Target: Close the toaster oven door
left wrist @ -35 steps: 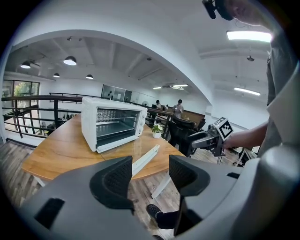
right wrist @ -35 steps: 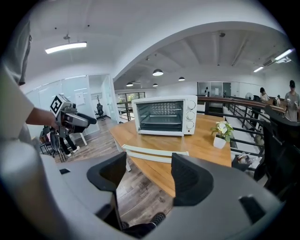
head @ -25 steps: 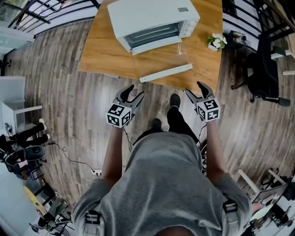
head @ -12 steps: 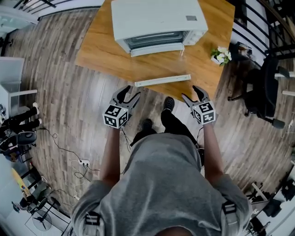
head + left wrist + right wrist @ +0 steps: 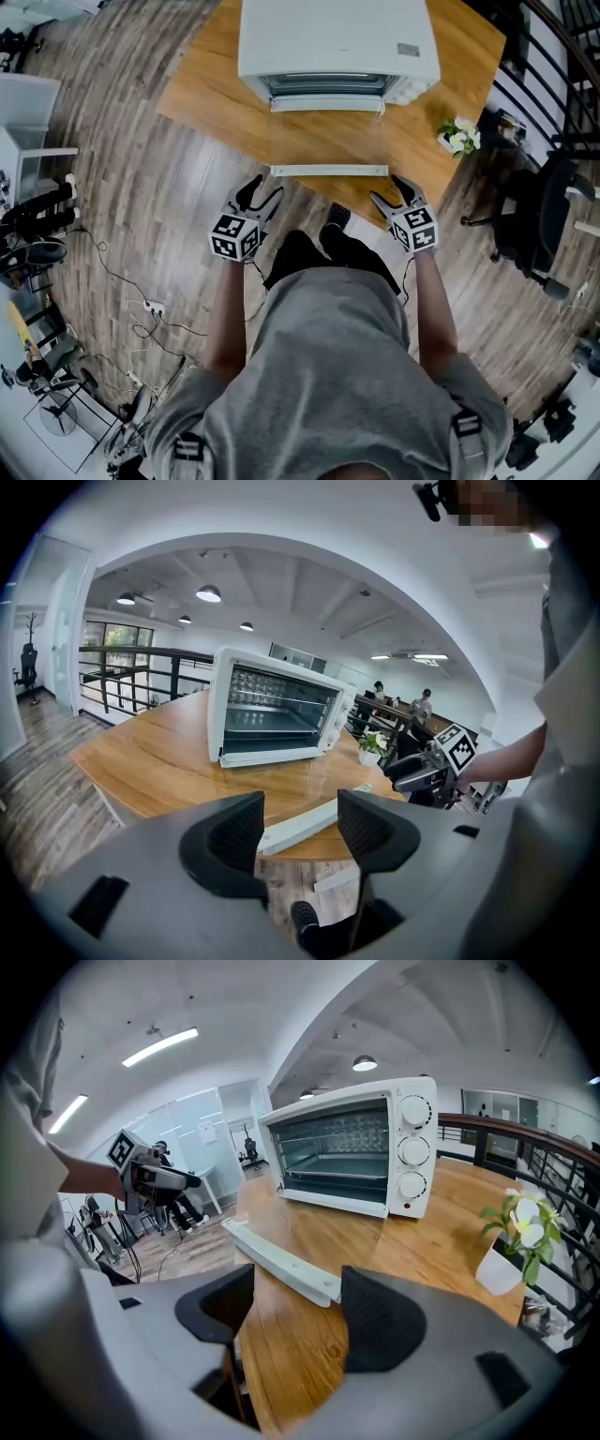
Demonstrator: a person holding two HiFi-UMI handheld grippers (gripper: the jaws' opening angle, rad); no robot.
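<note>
A white toaster oven [image 5: 337, 37] stands on the wooden table [image 5: 206, 103]. Its glass door [image 5: 328, 136] hangs open, lying flat toward me, with the white handle bar [image 5: 328, 171] at its front edge. My left gripper [image 5: 262, 192] is open, just below and left of the handle's left end. Just right of the handle's right end, my right gripper [image 5: 392, 190] is open too. In the left gripper view the oven [image 5: 272, 714] and handle [image 5: 305, 822] lie ahead of the empty left gripper [image 5: 300, 829]. The right gripper [image 5: 291, 1314] faces the handle [image 5: 281, 1265] and the oven [image 5: 352, 1157].
A small potted plant [image 5: 457, 136] sits on the table's right corner, right of the oven. A black office chair [image 5: 544, 216] stands on the floor to the right. Railings run behind the table, and cables and equipment [image 5: 37, 234] lie at the left.
The table and oven have swung square to me and come nearer. The door handle now lies between and just above both grippers, which stay open.
</note>
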